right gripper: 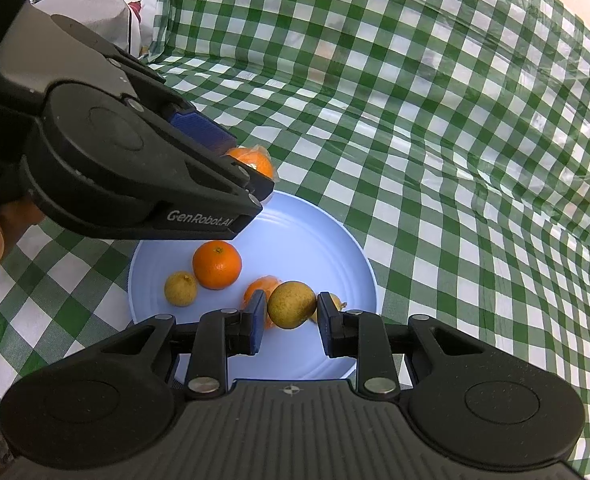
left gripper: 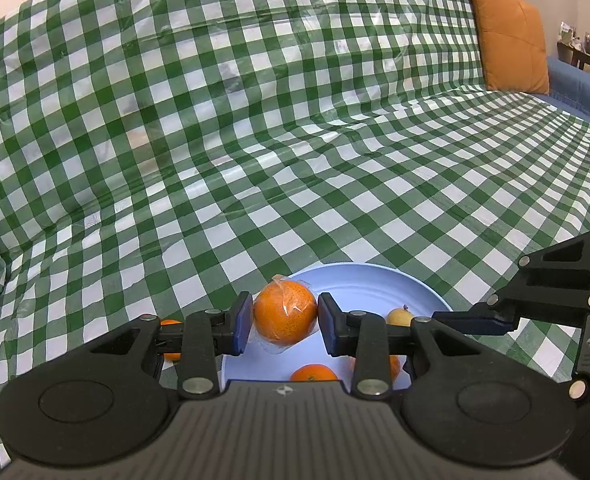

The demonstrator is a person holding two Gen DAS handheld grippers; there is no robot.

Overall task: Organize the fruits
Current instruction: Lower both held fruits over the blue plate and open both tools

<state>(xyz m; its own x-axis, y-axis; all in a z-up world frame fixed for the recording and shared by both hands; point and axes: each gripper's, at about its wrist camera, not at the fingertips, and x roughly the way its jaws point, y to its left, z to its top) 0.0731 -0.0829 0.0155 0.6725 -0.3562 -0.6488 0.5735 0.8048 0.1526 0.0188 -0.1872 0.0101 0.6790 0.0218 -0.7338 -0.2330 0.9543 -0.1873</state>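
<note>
My left gripper (left gripper: 285, 318) is shut on a plastic-wrapped orange (left gripper: 285, 314) and holds it above the light blue plate (left gripper: 379, 280). In the right wrist view the left gripper (right gripper: 251, 170) hangs over the plate's far left rim with the wrapped orange (right gripper: 255, 160). My right gripper (right gripper: 289, 316) is over the plate (right gripper: 335, 248), its pads on either side of a small yellow-green fruit (right gripper: 291, 304); the left pad touches it, a small gap shows at the right pad. On the plate lie a bare orange (right gripper: 217, 265), a small yellow fruit (right gripper: 180, 289) and another orange (right gripper: 257, 289) behind my fingers.
A green-and-white checked plastic cloth (left gripper: 255, 140) covers a sofa seat and back. An orange cushion (left gripper: 511, 36) leans at the right end by a blue armrest (left gripper: 583, 88). An orange (left gripper: 171, 324) lies on the cloth left of the plate. Paper bags (right gripper: 95, 4) stand at the far left.
</note>
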